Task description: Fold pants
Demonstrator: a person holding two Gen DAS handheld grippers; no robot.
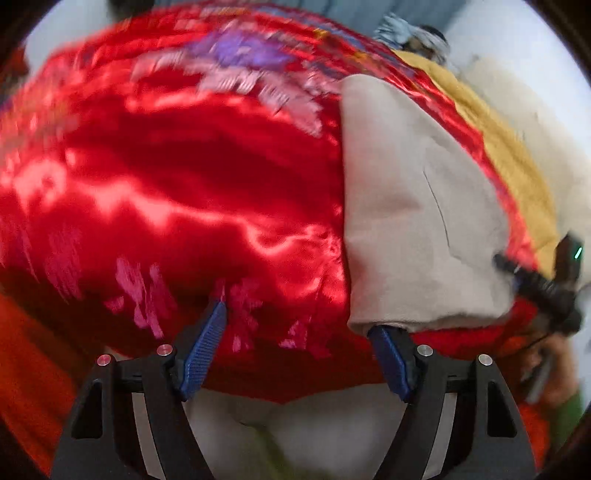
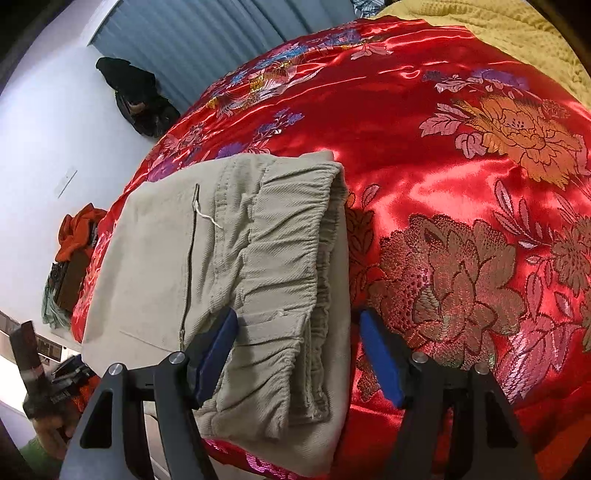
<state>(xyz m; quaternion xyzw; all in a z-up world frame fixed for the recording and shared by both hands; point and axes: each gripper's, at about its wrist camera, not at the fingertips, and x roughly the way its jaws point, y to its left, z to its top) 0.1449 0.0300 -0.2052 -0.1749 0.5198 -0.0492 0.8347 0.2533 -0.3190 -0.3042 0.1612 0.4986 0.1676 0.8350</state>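
Pants (image 2: 236, 266) are lying folded on the red quilt (image 2: 424, 177), filling the lower left of the right wrist frame. Left gripper (image 1: 297, 345) is gaping wide, one finger (image 1: 389, 360) tucked under the hem. Right gripper (image 2: 299, 354) is spreading wide, straddling the waistband.

One pair of beige pants (image 2: 236, 280), folded, on one red satin bedspread (image 2: 424, 155). One yellow blanket (image 2: 498, 29) at the far edge, two grippers wide apart
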